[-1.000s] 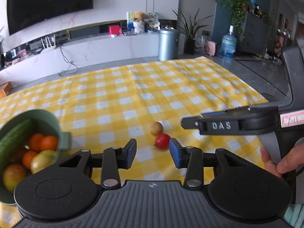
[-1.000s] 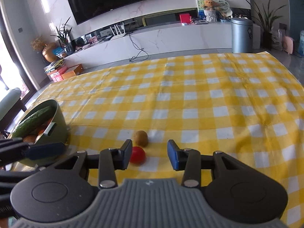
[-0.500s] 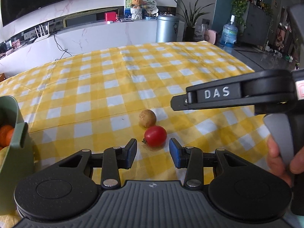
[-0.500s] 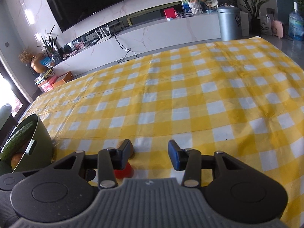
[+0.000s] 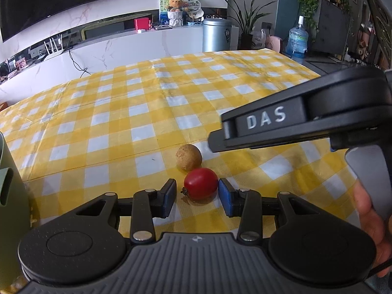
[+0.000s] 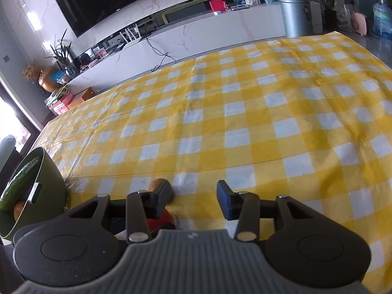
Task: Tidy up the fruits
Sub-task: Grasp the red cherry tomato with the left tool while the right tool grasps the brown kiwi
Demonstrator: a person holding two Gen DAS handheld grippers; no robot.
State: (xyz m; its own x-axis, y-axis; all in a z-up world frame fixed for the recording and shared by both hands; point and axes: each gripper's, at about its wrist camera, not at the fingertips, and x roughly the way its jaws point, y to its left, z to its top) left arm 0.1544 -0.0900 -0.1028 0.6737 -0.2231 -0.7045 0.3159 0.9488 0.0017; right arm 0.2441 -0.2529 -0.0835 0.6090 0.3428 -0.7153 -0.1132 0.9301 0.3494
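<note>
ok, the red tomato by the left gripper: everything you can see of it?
The red tomato is small, round, smooth and glossy, with a dried brownish stem nub at its lower left. It lies on the yellow checked tablecloth, between the blue pads of the left gripper; a gap shows on the left side, and the right pad looks near or touching. The brown round fruit sits just behind it, close or touching. The right wrist view shows only a red sliver.

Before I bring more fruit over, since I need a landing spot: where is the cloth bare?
Bare: the checked tablecloth beyond the brown fruit, out to its far edge. Crowded: the near strip, where the red tomato, both grippers and the green bowl cluster.
</note>
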